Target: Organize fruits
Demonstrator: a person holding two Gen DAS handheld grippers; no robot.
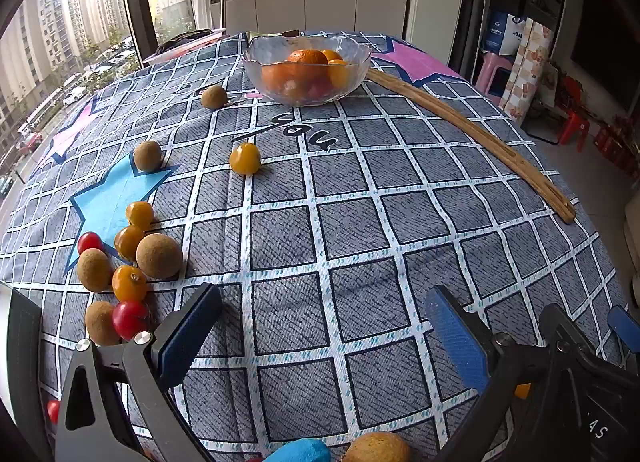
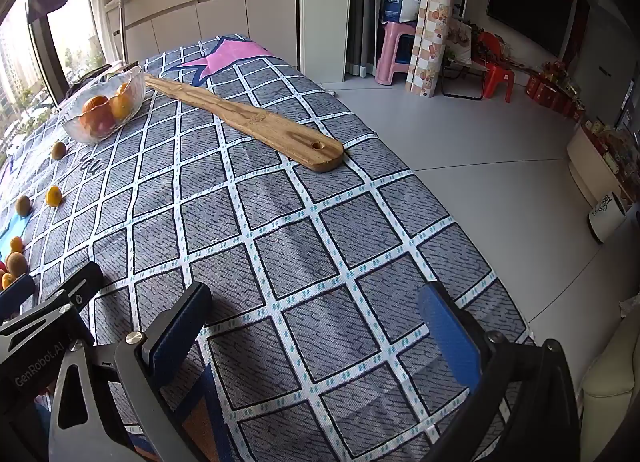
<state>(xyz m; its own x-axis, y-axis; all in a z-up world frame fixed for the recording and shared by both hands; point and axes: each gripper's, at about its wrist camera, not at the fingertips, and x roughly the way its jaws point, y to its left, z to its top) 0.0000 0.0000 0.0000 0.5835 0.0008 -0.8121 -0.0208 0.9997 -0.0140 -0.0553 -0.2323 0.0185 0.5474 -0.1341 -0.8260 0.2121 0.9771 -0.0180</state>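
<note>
Small round fruits lie scattered across the left side of the table: a glossy yellow-orange fruit point(image 1: 245, 158) alone near the middle, two fuzzy brown kiwis point(image 1: 147, 156) farther out, and a tight cluster point(image 1: 128, 258) of rough-skinned kiwis, smooth orange fruits and shiny red cherry tomatoes nearest the left gripper. Beyond them, toward the far end, a clear glass bowl point(image 1: 256, 69) with a rippled, scalloped rim holds oranges point(image 1: 307, 57) piled together. A long, flat wooden paddle point(image 2: 256, 121), grained and rounded at its near end with a small hole, stretches from beside the bowl toward the right edge. Everything rests on a woven grey tablecloth point(image 1: 360, 221) crossed by white lattice bands and printed with pink and blue stars. The left gripper point(image 1: 324, 342) hovers low over the cloth, jaws spread wide and empty, blue ribbed pads facing inward. The right gripper point(image 2: 316, 338) hangs over bare cloth well apart from the fruits, jaws likewise wide apart, holding nothing.
</note>
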